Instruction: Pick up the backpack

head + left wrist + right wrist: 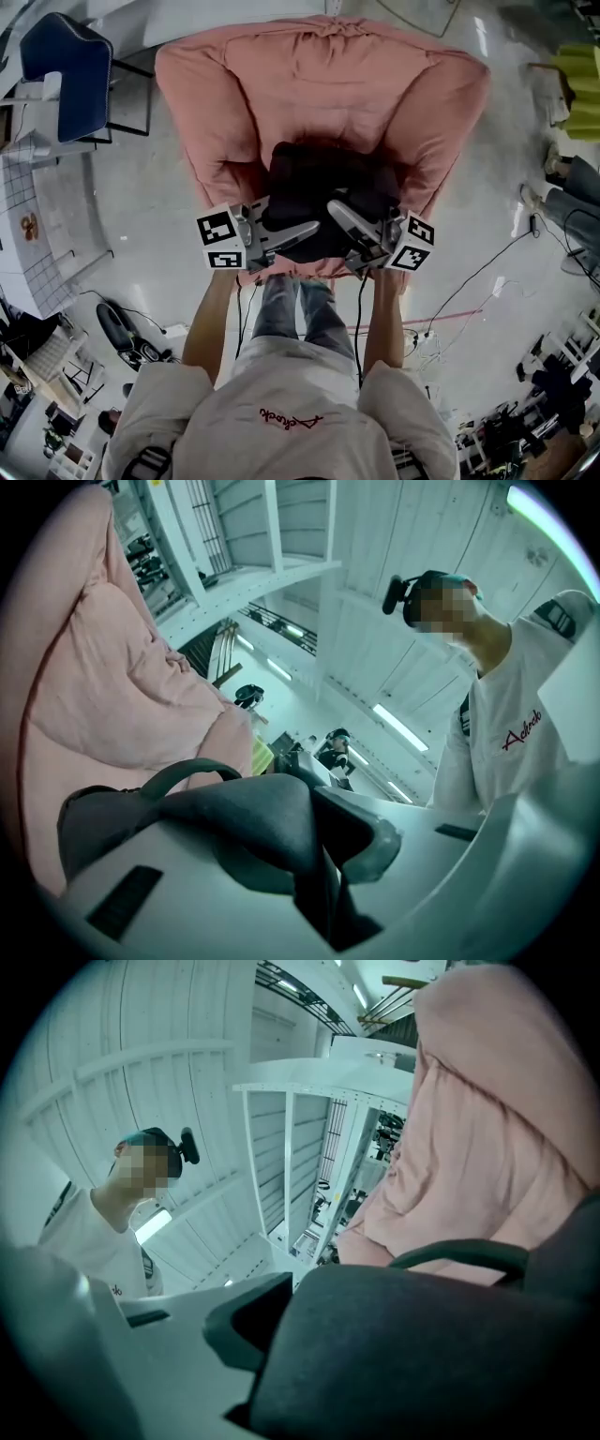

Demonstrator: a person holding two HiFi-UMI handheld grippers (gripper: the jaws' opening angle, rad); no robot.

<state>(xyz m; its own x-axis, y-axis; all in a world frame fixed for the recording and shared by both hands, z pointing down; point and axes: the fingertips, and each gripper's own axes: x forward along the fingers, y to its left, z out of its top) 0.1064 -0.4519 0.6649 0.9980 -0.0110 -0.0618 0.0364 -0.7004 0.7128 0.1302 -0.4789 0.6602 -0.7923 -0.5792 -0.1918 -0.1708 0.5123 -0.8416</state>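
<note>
The black backpack lies in the hollow of the pink beanbag chair; the left gripper has its jaws nearly together, pinching a padded strap of the bag; the right gripper clamps a second padded strap likewise.

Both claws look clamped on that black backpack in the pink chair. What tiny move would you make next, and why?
Probably raise both grippers together, straight up. The left gripper and the right gripper each pinch dark fabric of the backpack, which sits in the hollow of the pink beanbag chair, so an even lift should clear it without tilting.
</note>
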